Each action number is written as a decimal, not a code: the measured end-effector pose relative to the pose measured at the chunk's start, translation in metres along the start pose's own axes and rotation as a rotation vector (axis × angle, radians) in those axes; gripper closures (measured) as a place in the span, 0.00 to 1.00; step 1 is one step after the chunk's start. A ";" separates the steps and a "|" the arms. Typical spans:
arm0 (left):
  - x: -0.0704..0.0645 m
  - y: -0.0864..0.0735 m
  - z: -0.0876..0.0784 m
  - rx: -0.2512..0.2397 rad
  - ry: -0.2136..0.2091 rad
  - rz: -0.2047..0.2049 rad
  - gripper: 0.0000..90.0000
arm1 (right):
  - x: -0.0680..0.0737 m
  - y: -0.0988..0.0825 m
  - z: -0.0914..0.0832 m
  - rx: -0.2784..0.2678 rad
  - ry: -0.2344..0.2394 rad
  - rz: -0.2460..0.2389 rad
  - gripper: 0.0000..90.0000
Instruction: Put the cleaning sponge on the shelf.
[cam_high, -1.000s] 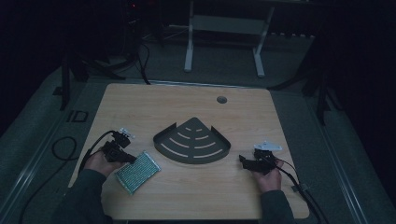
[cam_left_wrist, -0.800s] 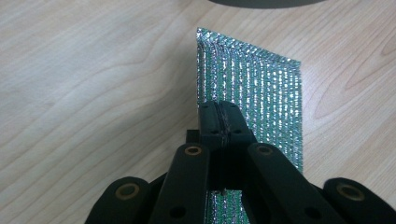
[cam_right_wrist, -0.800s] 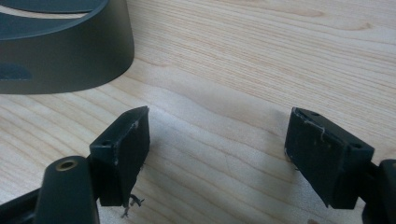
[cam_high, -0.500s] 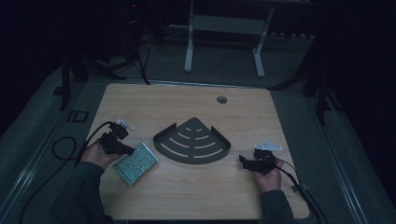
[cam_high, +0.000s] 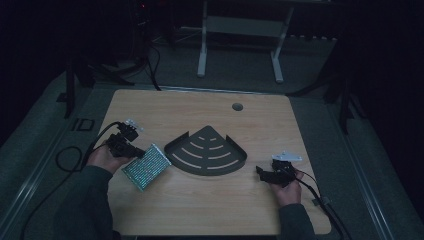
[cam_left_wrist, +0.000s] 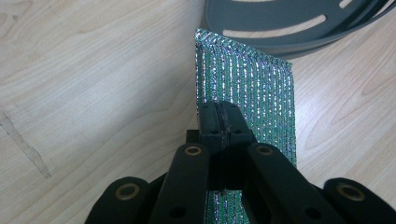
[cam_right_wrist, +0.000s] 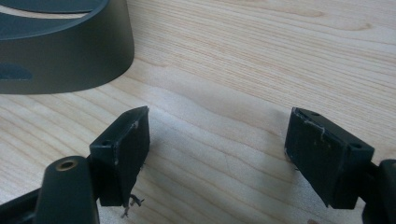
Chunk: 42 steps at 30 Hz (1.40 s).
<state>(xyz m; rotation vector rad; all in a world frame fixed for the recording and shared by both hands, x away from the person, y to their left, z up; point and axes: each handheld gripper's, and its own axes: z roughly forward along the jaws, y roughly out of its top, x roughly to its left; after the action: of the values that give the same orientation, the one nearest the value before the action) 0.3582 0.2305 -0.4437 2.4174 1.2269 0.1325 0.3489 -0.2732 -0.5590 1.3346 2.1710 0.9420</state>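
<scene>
A flat pad with a glittery green weave (cam_high: 147, 167) (cam_left_wrist: 261, 88) lies at the table's left. My left gripper (cam_high: 134, 151) (cam_left_wrist: 219, 112) is shut on its near edge, and the far end of the pad reaches close to the rim of a dark grey quarter-round slotted shelf (cam_high: 205, 137) (cam_left_wrist: 289, 28) in the middle. At the right, my right gripper (cam_high: 260, 171) (cam_right_wrist: 217, 149) stands open just above the wood with nothing between its fingers. The shelf's curved wall (cam_right_wrist: 60, 51) sits ahead and to its left.
The wooden table (cam_high: 200, 210) has a round cable hole (cam_high: 237, 106) near its far edge. A white metal frame (cam_high: 240, 25) stands on the floor beyond it. Cables (cam_high: 65, 155) trail off the left side, and another runs from the right gripper.
My left gripper has carried the green pad away from the front edge and closer to the shelf. The right gripper has stayed where it was.
</scene>
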 end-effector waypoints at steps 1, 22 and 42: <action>0.000 0.001 0.000 -0.002 0.000 0.002 1.00 | 0.000 0.000 0.000 0.000 0.000 -0.001 0.24; 0.004 0.019 -0.005 -0.045 0.001 0.008 1.00 | 0.000 0.000 0.000 0.000 0.001 -0.003 0.24; 0.000 0.042 -0.004 -0.070 0.007 0.028 1.00 | 0.000 0.000 0.000 0.000 0.002 -0.003 0.24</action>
<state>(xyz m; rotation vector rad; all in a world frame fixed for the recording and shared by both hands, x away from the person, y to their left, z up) 0.3879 0.2100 -0.4229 2.3764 1.1720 0.1895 0.3495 -0.2733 -0.5590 1.3309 2.1742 0.9422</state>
